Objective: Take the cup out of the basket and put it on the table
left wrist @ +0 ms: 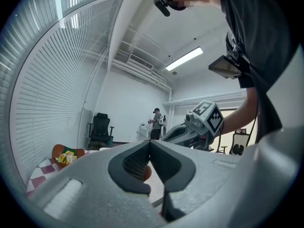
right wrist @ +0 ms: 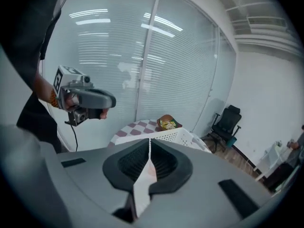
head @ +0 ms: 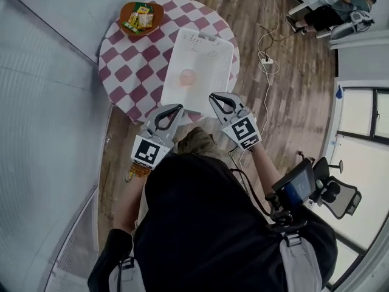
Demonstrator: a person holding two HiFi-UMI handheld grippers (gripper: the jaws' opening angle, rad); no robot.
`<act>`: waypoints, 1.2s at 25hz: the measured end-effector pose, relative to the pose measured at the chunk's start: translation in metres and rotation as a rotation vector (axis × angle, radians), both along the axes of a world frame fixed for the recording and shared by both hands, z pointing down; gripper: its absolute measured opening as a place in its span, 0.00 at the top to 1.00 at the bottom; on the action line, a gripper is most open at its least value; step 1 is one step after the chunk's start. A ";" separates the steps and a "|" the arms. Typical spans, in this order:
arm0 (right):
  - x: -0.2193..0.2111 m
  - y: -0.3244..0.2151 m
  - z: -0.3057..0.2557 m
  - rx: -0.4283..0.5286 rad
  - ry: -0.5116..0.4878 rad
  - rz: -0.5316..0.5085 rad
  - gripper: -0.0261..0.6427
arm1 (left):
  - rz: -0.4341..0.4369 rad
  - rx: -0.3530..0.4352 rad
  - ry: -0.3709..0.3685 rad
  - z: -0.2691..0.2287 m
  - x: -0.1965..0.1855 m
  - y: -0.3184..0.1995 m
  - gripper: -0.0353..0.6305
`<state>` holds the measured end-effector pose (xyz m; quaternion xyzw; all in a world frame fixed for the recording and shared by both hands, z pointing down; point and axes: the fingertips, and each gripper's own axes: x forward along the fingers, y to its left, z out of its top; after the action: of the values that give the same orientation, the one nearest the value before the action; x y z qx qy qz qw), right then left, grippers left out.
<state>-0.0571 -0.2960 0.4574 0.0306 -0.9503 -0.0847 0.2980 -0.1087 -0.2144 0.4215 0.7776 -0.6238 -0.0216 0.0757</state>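
Note:
A pink cup (head: pixel 187 77) lies inside the white basket (head: pixel 230 58) on the round checked table (head: pixel 124 72). Both grippers hover at the basket's near edge, apart from the cup. My left gripper (head: pixel 178 107) is at the basket's near left corner, jaws shut and empty. My right gripper (head: pixel 213 96) is at the near right corner, also shut with nothing in it. In the left gripper view the jaws (left wrist: pixel 150 142) meet and the cup (left wrist: pixel 147 173) shows pink behind them. In the right gripper view the jaws (right wrist: pixel 150 140) meet in front of the basket (right wrist: pixel 168 136).
A brown bowl of snack packets (head: pixel 141 17) stands at the table's far left. A glass wall with blinds runs along the left. A cable and power strip (head: pixel 265 59) lie on the wood floor to the right. A person sits far off at the back right.

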 end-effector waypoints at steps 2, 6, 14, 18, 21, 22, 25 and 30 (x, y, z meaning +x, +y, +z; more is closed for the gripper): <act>-0.021 -0.009 0.014 0.023 0.055 -0.056 0.94 | -0.028 -0.009 -0.014 0.007 -0.024 -0.010 0.94; -0.047 -0.016 0.050 0.057 0.209 -0.190 0.94 | -0.094 -0.048 -0.011 0.019 -0.051 -0.006 0.94; -0.077 -0.030 0.132 0.125 0.448 -0.447 0.85 | -0.345 -0.091 0.030 0.027 -0.110 0.009 0.94; -0.076 -0.031 0.171 0.094 0.570 -0.509 0.77 | -0.386 -0.101 0.028 0.031 -0.124 0.013 0.94; -0.077 -0.034 0.196 0.101 0.633 -0.532 0.77 | -0.388 -0.108 0.006 0.033 -0.131 0.014 0.94; -0.077 -0.035 0.204 0.112 0.652 -0.540 0.77 | -0.394 -0.110 0.003 0.034 -0.134 0.015 0.94; -0.076 -0.036 0.225 0.134 0.713 -0.566 0.77 | -0.423 -0.115 0.008 0.035 -0.141 0.021 0.94; -0.069 -0.040 0.250 0.141 0.796 -0.586 0.77 | -0.466 -0.108 0.014 0.031 -0.143 0.029 0.94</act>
<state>-0.1265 -0.3360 0.7075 -0.2521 -0.7234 -0.2339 0.5987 -0.2513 -0.1855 0.4520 0.6075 -0.7860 -0.0106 0.1144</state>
